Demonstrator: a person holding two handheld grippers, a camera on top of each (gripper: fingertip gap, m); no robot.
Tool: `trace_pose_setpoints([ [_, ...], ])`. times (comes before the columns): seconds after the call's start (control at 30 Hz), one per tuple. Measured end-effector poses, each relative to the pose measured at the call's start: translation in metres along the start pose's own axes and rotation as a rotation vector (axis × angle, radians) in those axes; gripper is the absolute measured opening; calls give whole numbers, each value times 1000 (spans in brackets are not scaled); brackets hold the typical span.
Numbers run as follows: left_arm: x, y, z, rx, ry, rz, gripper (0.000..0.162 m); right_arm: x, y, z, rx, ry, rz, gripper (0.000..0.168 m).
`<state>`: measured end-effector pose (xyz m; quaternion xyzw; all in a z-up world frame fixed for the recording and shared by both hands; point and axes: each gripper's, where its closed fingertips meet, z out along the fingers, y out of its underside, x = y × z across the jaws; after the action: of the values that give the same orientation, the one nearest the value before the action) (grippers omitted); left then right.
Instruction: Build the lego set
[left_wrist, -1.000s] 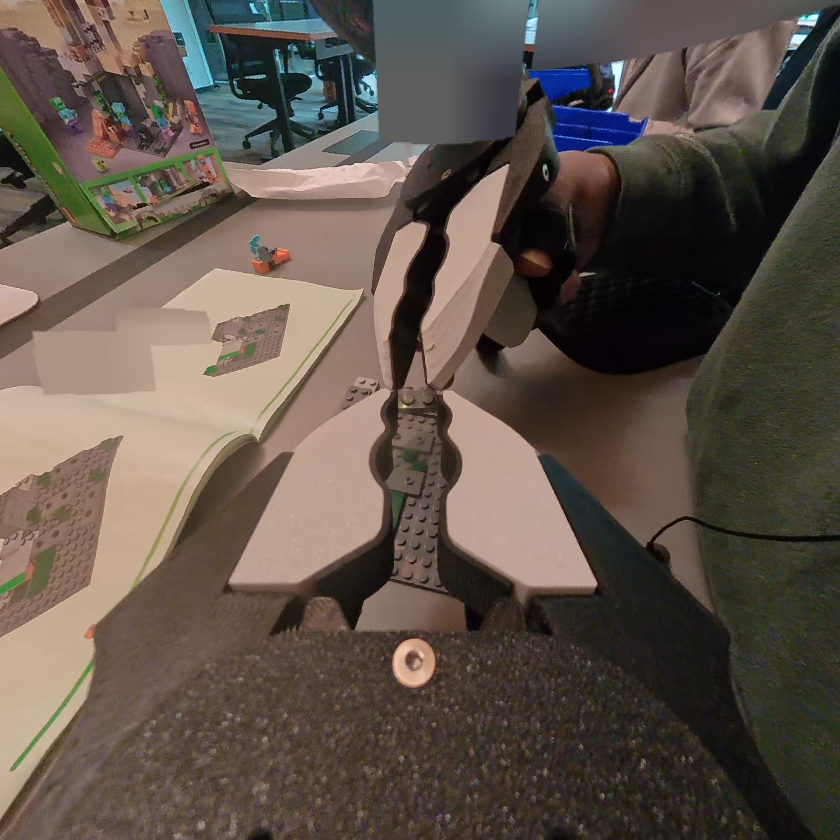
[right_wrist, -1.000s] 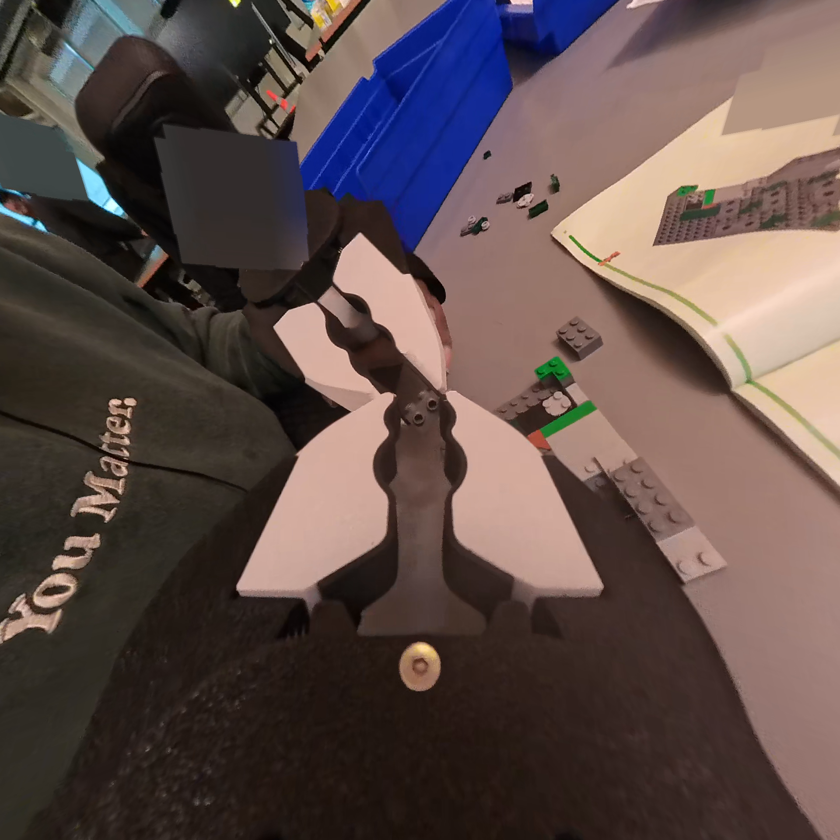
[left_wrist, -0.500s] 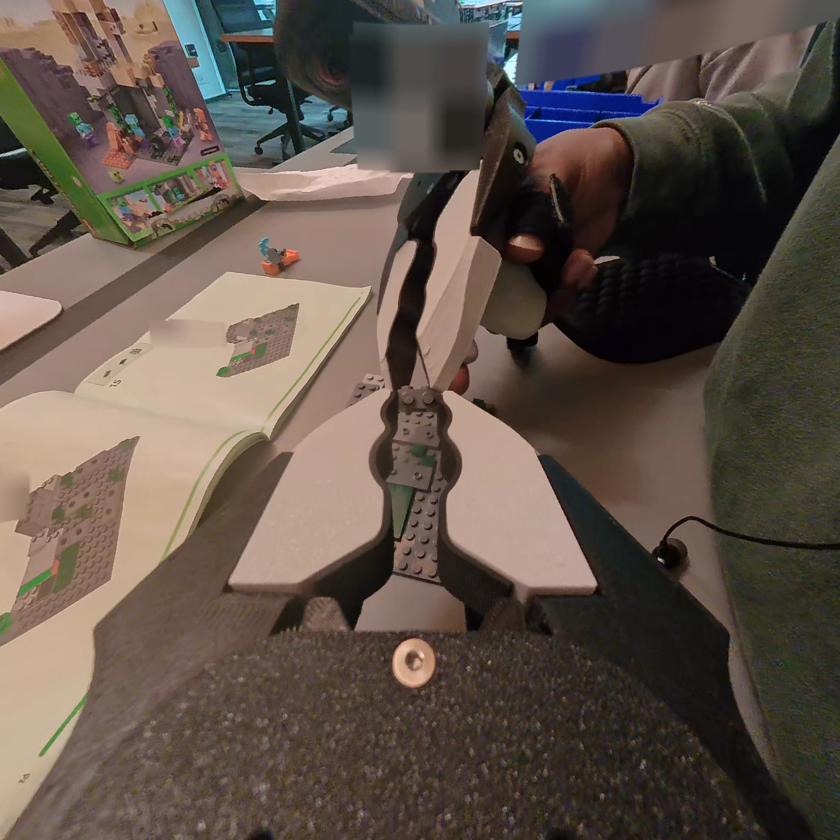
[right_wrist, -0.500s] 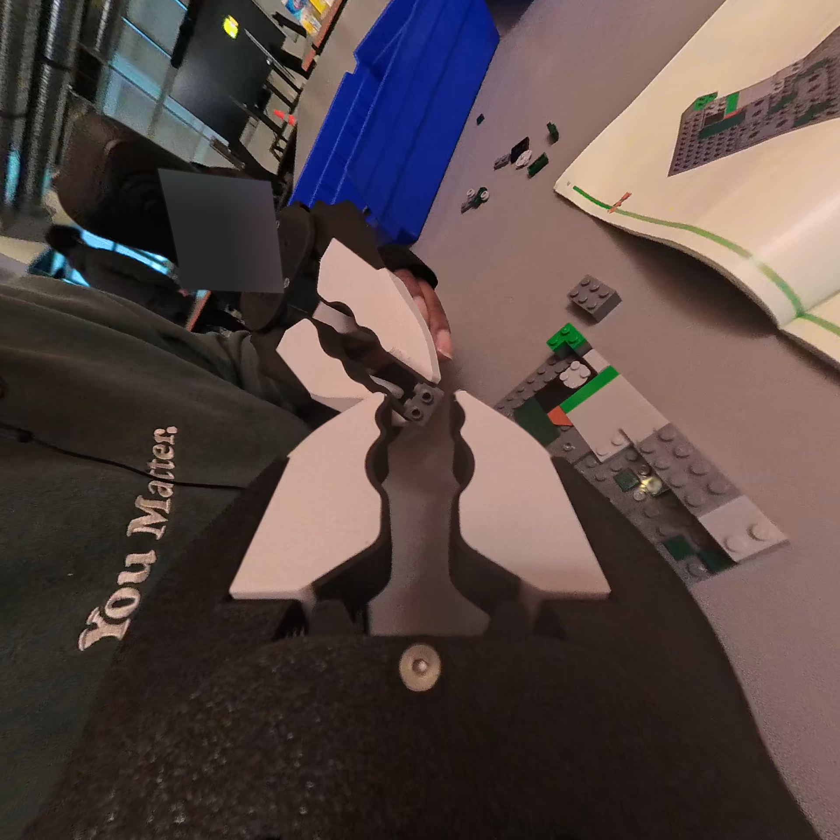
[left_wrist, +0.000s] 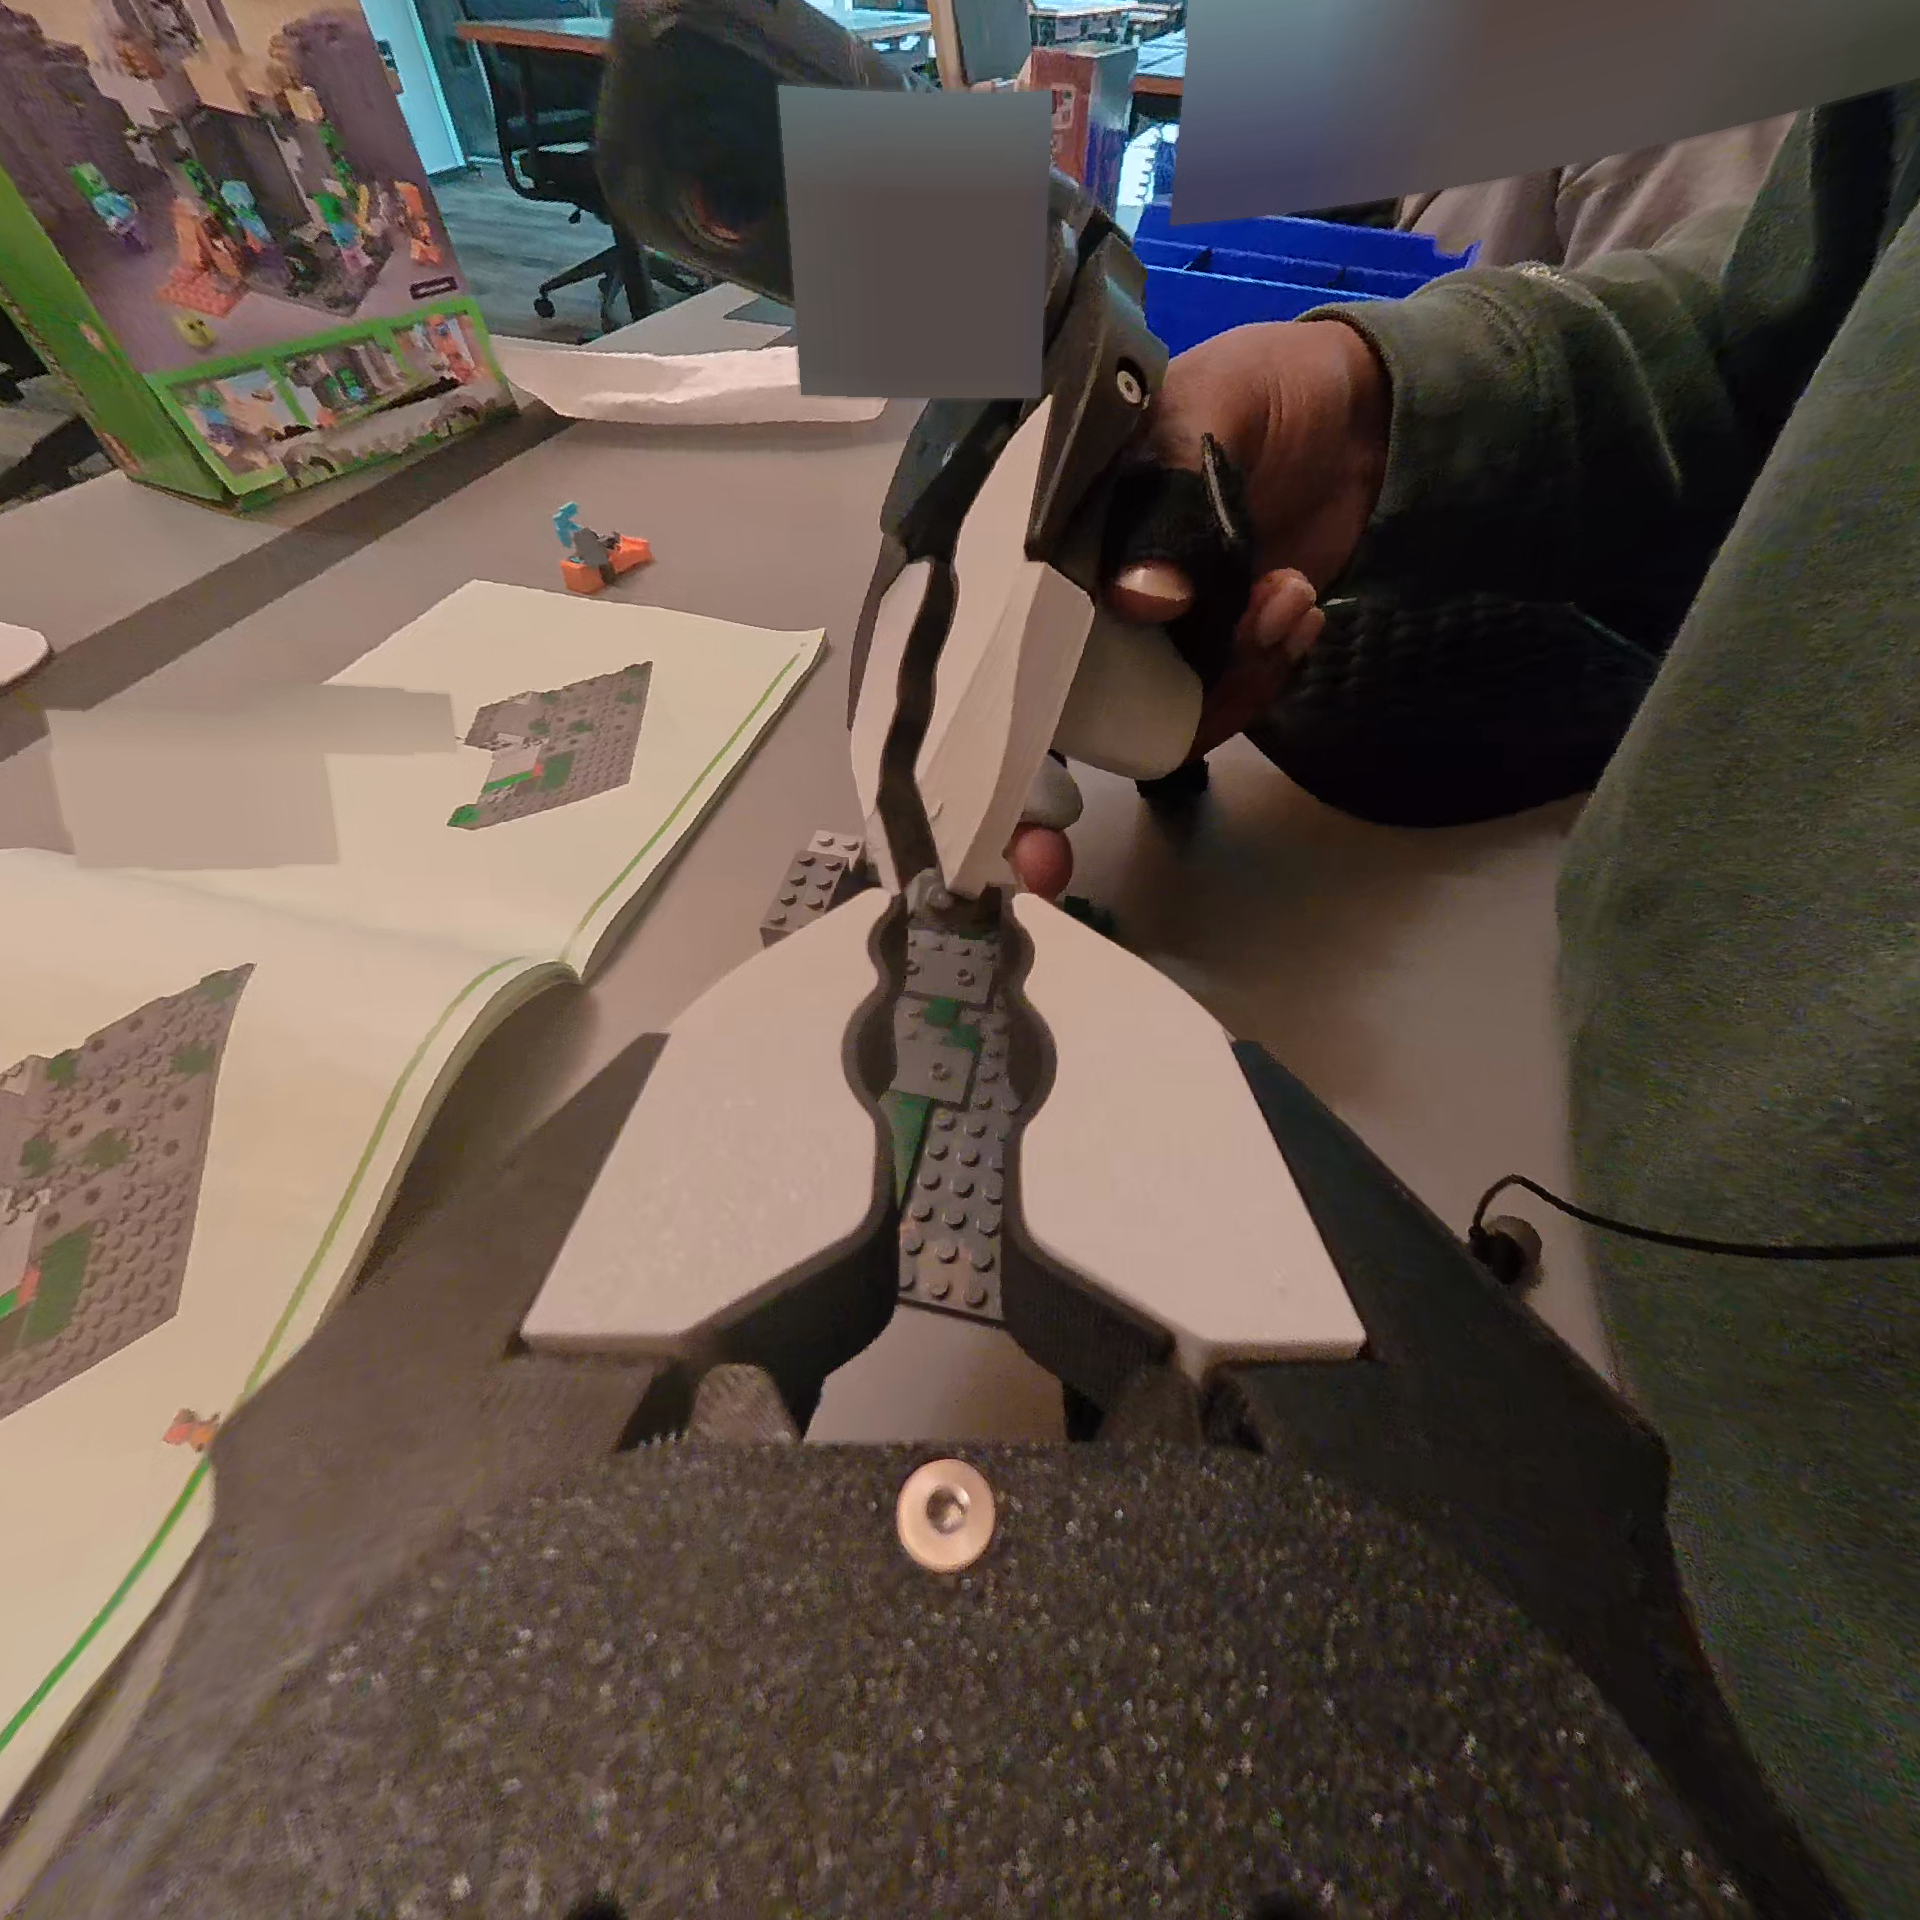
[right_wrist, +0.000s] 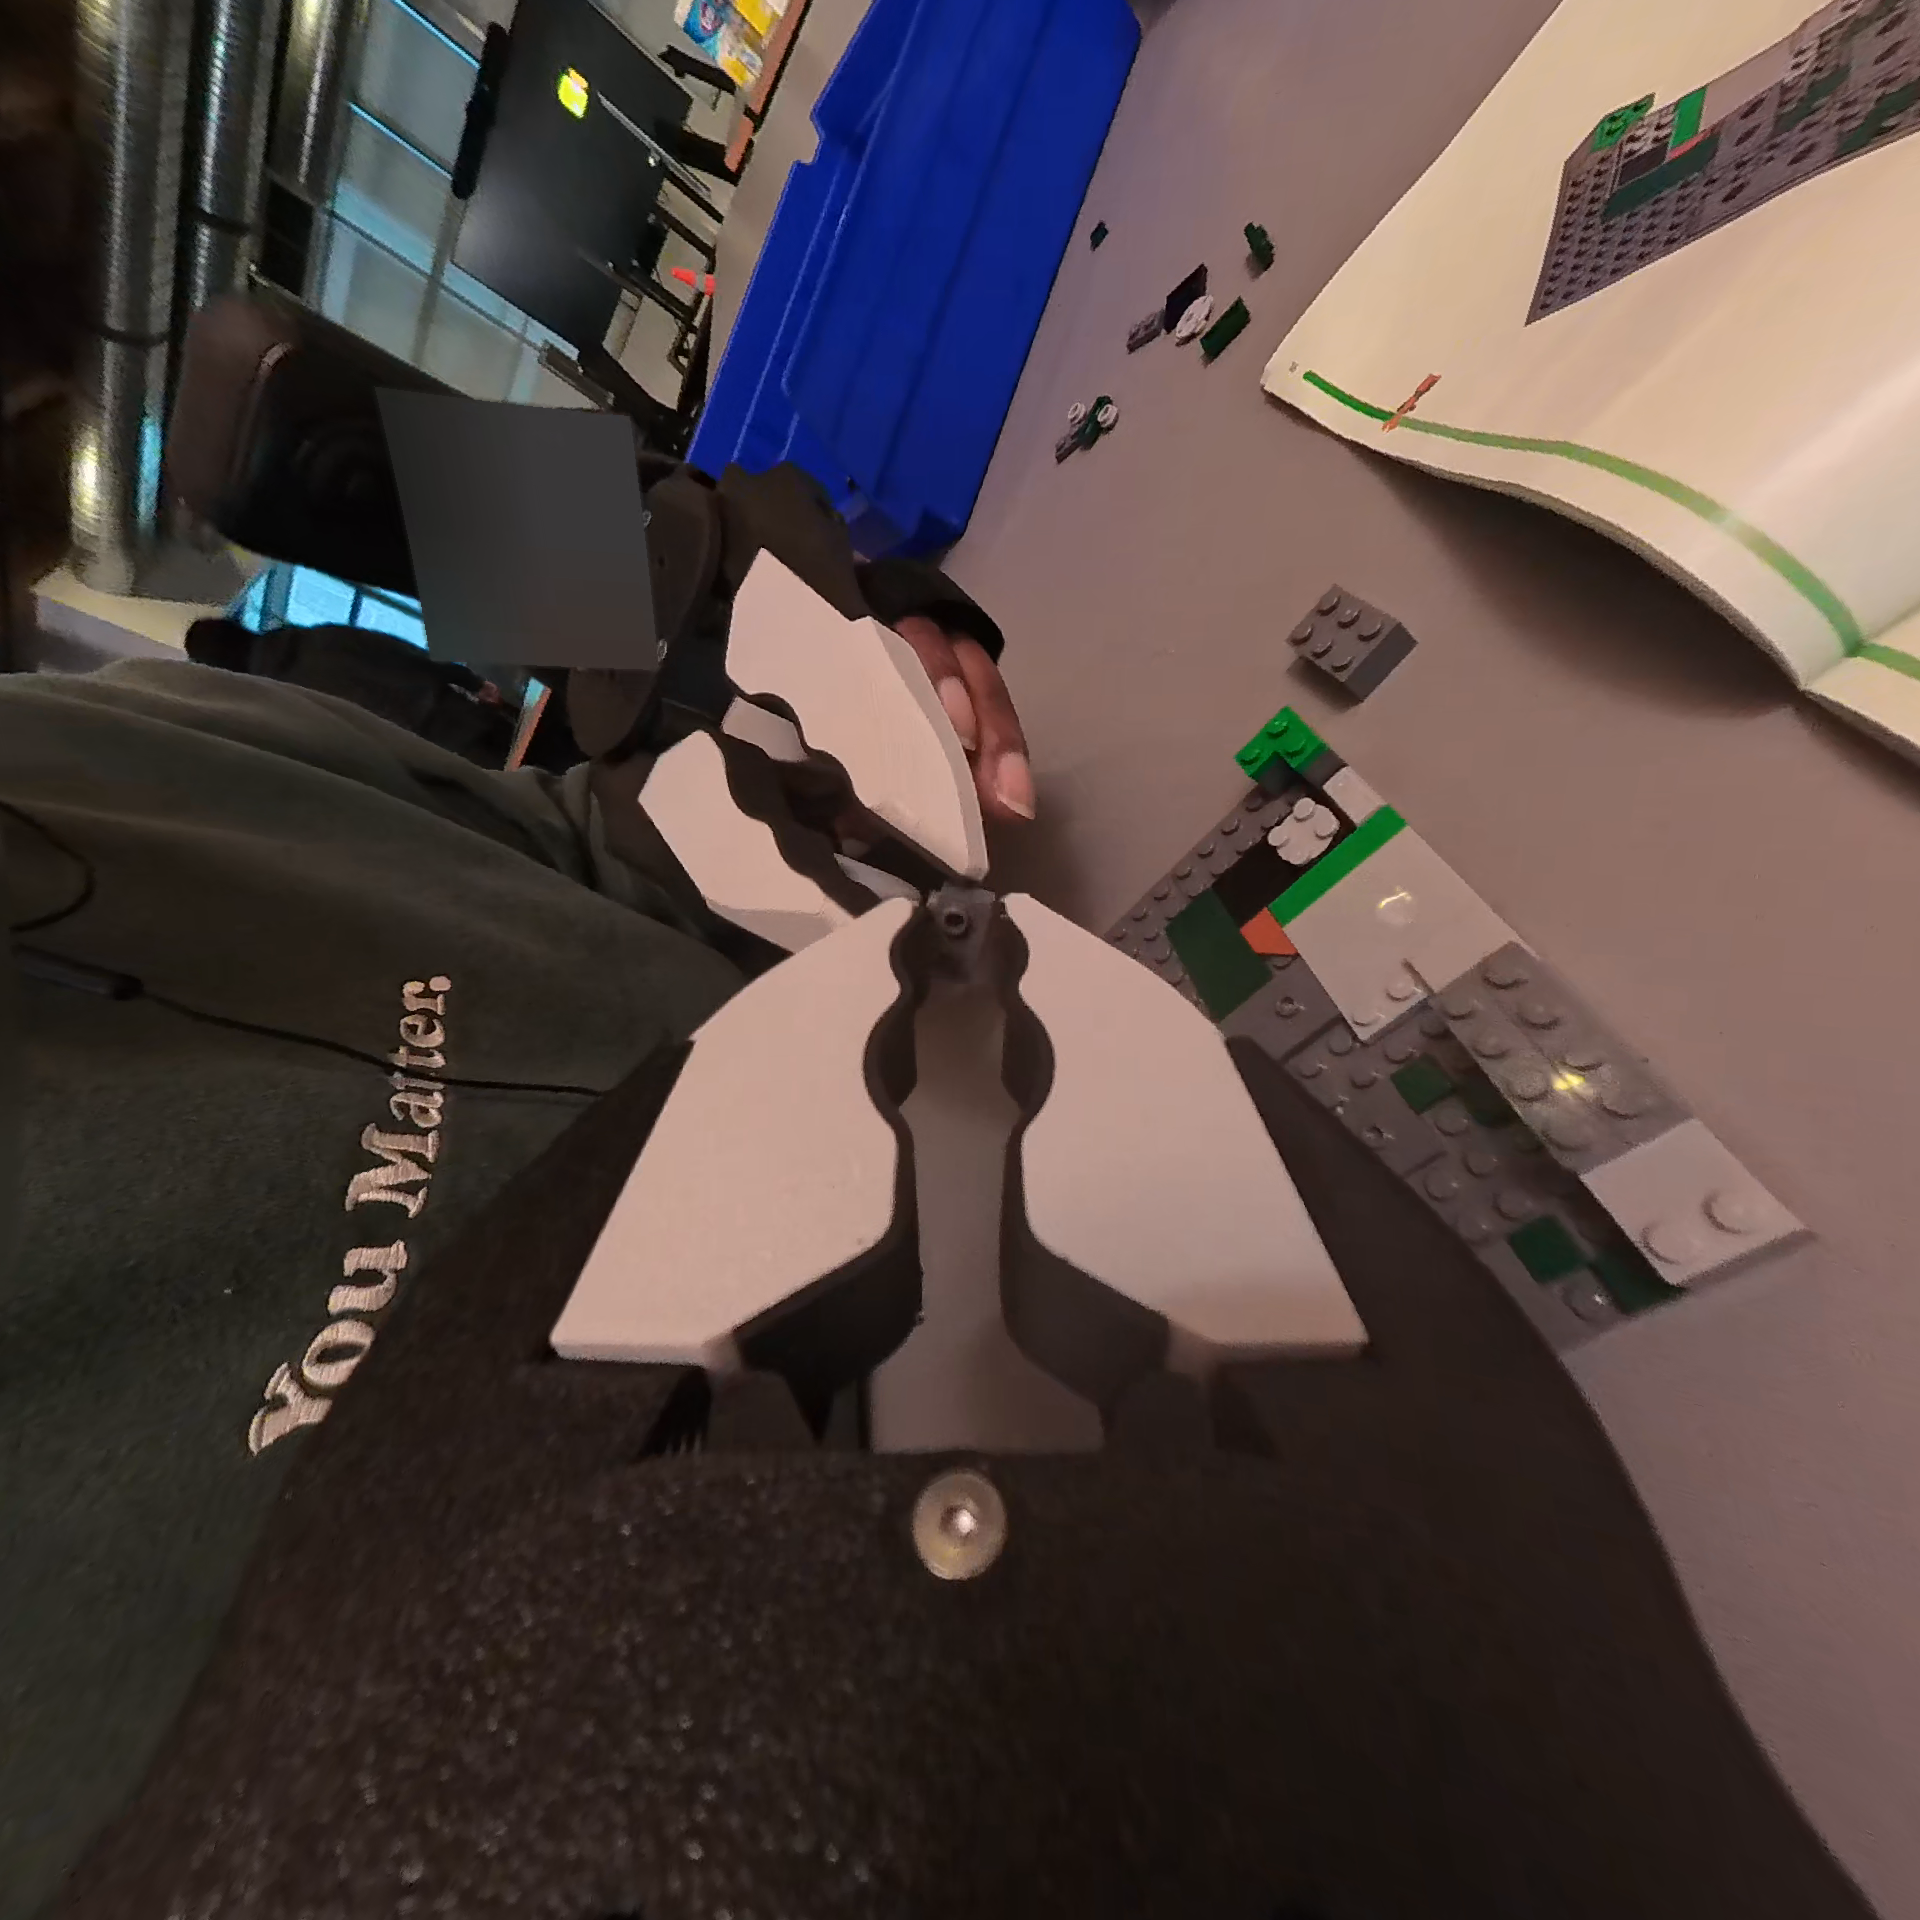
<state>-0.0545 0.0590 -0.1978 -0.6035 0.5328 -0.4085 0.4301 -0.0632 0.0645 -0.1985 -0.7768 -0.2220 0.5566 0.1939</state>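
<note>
Instruction booklet (left_wrist: 436, 831) on your left, grey baseplate build (right_wrist: 1455, 1039) flat on the table under the tips. Keep that small dark grey piece (right_wrist: 956, 920) square as the tips meet; don't twist. Your left gripper (left_wrist: 948, 906) looks nearly closed at the piece, though its grip is unclear; your right gripper (right_wrist: 961, 914) is clenched on it.

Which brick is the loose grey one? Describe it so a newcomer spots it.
Start at the open booklet. Between its near corner and the studded baseplate a dark grey brick sits alone on the table. It is thick and attached to nothing, unlike the baseplate's flat pieces.
</note>
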Motion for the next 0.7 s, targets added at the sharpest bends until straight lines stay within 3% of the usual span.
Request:
trace_pose_setpoints([
  [0.33, -11, 8, 0, -19, -19, -85, 14, 16, -10, -18, 8, 81, -178, 11],
  [0.5, -12, 10, 2, -26, -21, -107, 13, 17, -9, -29, -59, 114, -451, 11],
  [0.6, -11, 12, 3, -37, -20, -104, 13, 26, -5, -39, -169, 188, -695, 11],
  [0.7, -10, 13, 4, -47, -19, -101, 13, 34, -1, -47, -285, 209, -817, 11],
])
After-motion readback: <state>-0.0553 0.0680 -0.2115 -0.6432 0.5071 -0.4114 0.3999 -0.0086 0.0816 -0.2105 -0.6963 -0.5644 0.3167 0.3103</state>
